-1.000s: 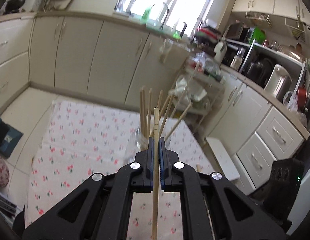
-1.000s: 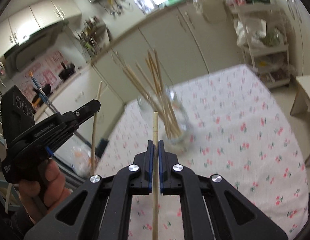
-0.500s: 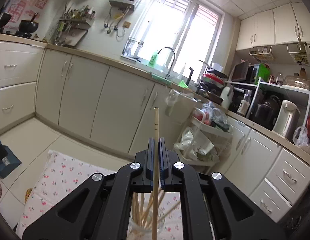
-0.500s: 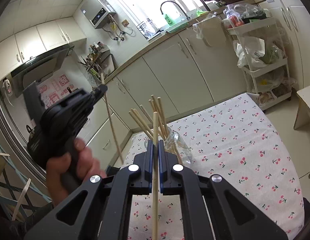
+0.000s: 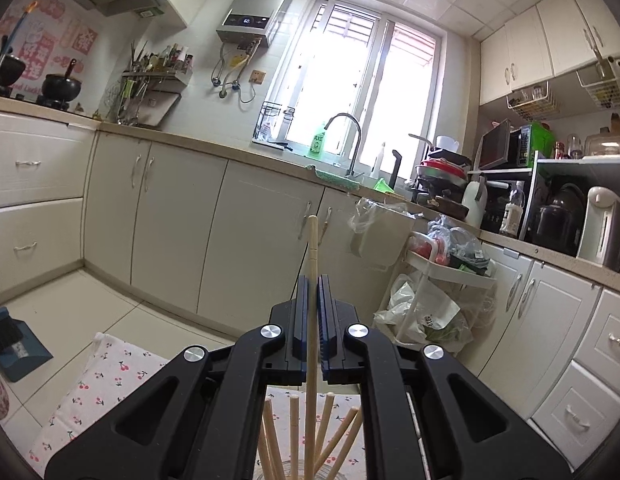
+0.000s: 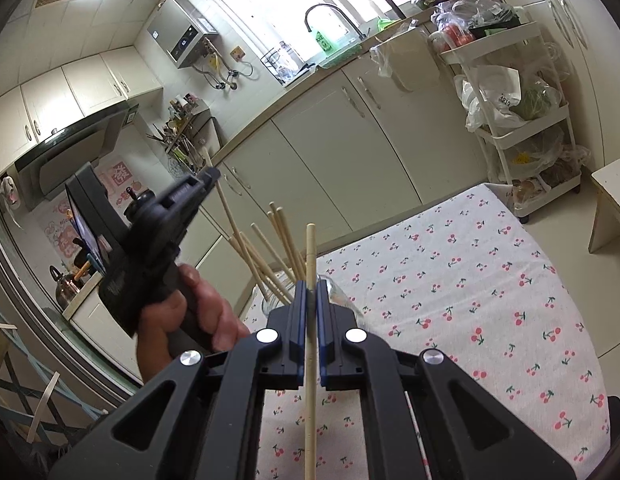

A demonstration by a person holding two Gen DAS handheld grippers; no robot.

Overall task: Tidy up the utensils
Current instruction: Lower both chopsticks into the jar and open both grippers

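Observation:
My left gripper is shut on a wooden chopstick that runs straight out past its pads. Beneath it several chopsticks stand in a clear glass jar, whose rim shows at the bottom edge. In the right wrist view my right gripper is shut on a second chopstick. Just beyond it stands the glass jar with several chopsticks fanned out. The left gripper, held by a hand, hovers above and left of the jar; its chopstick slants down toward the jar.
A cherry-print cloth covers the table. Cream kitchen cabinets and a counter with a sink tap line the far wall. A white trolley with bags stands at the right, a low stool beside it.
The left gripper has tilted up from facing the table to facing the cabinets and window, the jar sliding below it. The right gripper drew nearer the jar. Both chopsticks stay clamped.

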